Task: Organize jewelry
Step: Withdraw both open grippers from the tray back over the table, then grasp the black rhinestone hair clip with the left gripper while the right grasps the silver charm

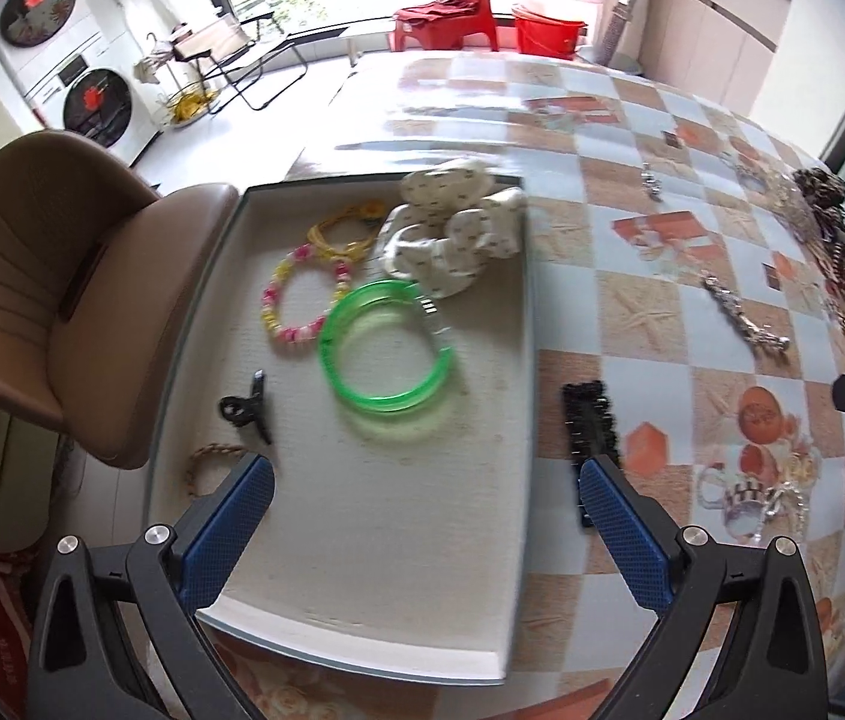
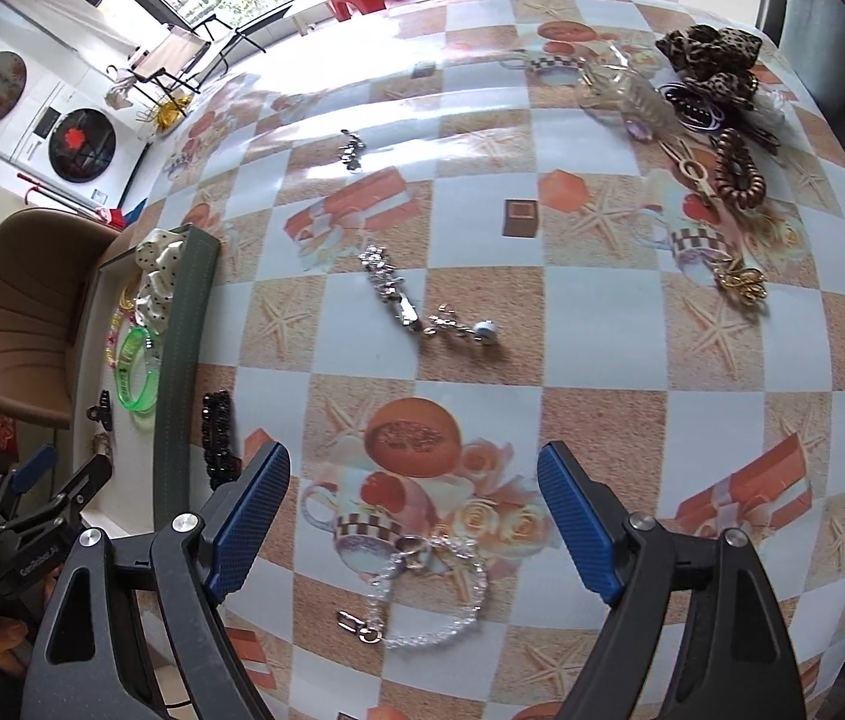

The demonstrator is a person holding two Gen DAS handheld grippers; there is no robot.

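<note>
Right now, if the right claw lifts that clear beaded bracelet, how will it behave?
The clear beaded bracelet will likely sag: it lies as a loose, uneven loop. Its glossy beads may slip off the pads. The metal clasp will probably dangle below.

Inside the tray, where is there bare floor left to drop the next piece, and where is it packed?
Bare floor: the tray's near half, from the green bangles down to the near rim, between the open left gripper's fingers. Crowded: the far end, with white scrunchie, beaded bracelet and yellow bands touching.
</note>
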